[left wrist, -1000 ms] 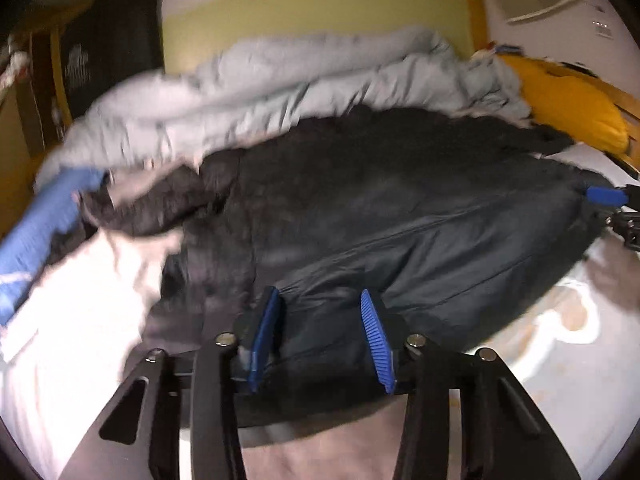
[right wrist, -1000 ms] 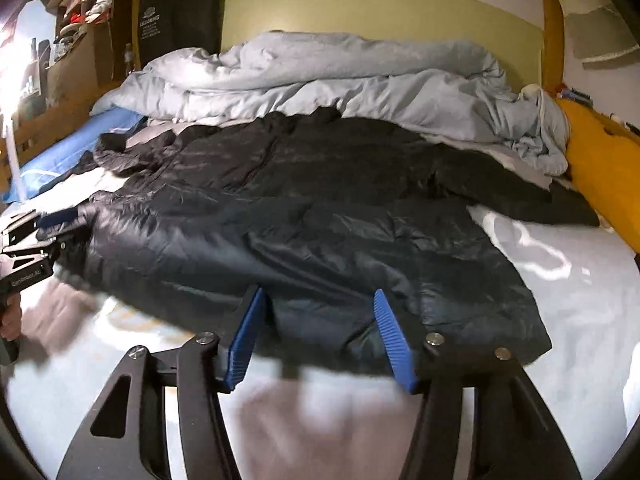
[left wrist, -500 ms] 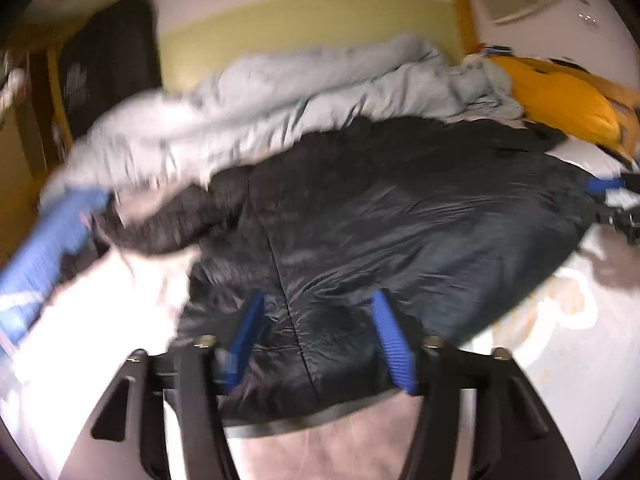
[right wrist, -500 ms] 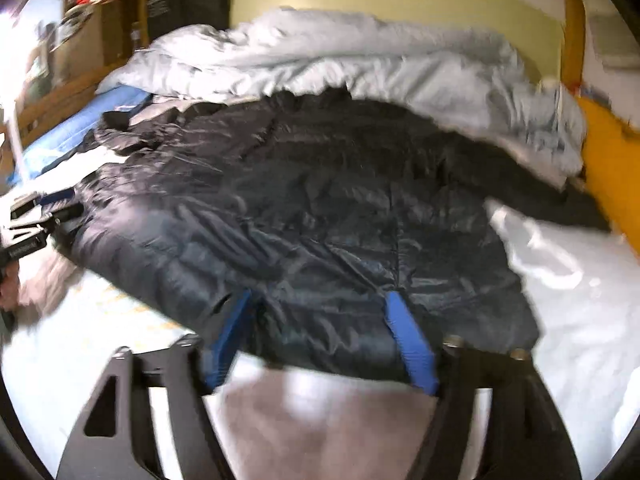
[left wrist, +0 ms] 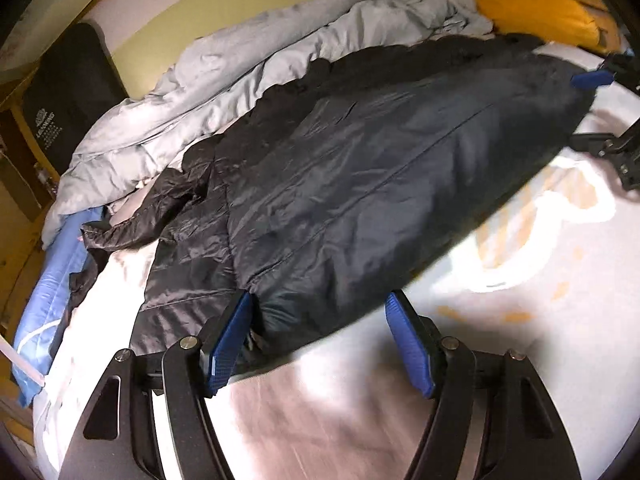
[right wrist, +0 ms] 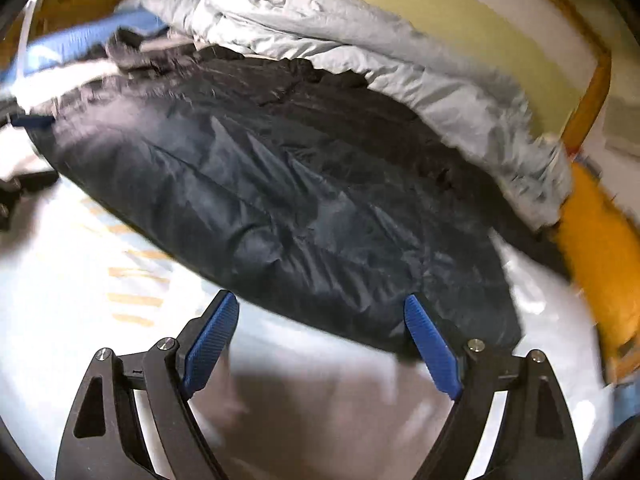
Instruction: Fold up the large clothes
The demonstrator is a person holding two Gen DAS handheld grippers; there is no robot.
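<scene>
Both the left gripper (left wrist: 320,336) and right gripper (right wrist: 320,340) gape wide, holding nothing, fingertips at the black puffer jacket's (left wrist: 380,168) hem, seemingly lining up to grab it.

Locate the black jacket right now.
The black jacket lies spread on the white sheet, mid-frame in both wrist views, its far edge against the grey duvet, near hem just ahead of both open hand-held grippers.

Bed (left wrist: 540,320) with white printed sheet, rumpled grey duvet (left wrist: 240,64) at the head, orange pillow (left wrist: 536,4) beside it, blue pillow (left wrist: 52,292) opposite; pale green wall (right wrist: 460,28), wooden frame (right wrist: 592,92).
</scene>
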